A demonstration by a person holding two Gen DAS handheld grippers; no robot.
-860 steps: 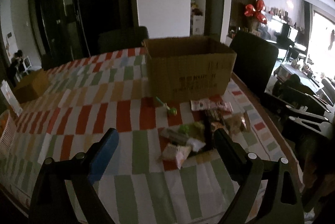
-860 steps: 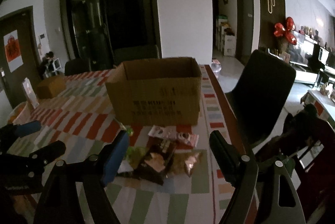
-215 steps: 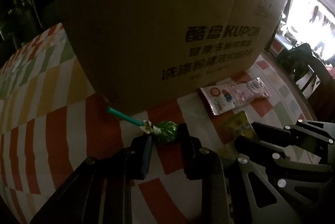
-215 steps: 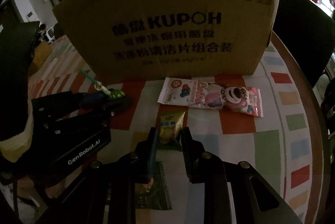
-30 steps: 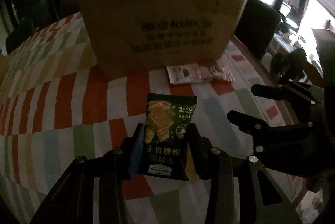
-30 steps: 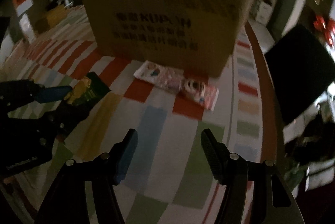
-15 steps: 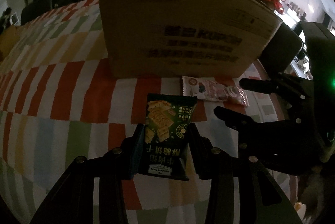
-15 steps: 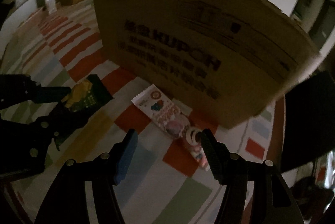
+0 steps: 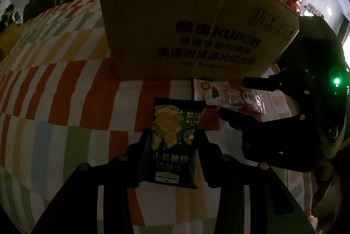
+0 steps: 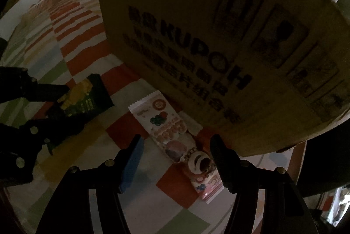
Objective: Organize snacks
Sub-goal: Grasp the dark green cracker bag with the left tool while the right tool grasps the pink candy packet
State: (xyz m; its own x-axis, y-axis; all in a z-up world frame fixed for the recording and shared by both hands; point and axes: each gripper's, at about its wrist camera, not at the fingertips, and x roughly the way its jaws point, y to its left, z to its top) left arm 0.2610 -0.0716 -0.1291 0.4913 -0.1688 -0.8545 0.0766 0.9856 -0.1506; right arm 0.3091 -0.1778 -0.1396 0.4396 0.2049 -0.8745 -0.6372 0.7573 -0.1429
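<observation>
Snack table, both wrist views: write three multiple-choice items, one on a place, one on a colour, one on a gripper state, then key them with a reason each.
1. Where does the pink-and-white snack packet lie?
A. inside the cardboard box
B. on the tablecloth in front of the cardboard box
C. on a chair

2. What is the main colour of the cracker packet?
A. dark green
B. bright red
C. white

3. What is the left gripper doing?
A. standing open and empty
B. shut on the cracker packet
C. shut on a lollipop

Key: B, the packet lies flat at the box's base; A, its wrapper is dark green; B, both fingers press the packet's sides.
</observation>
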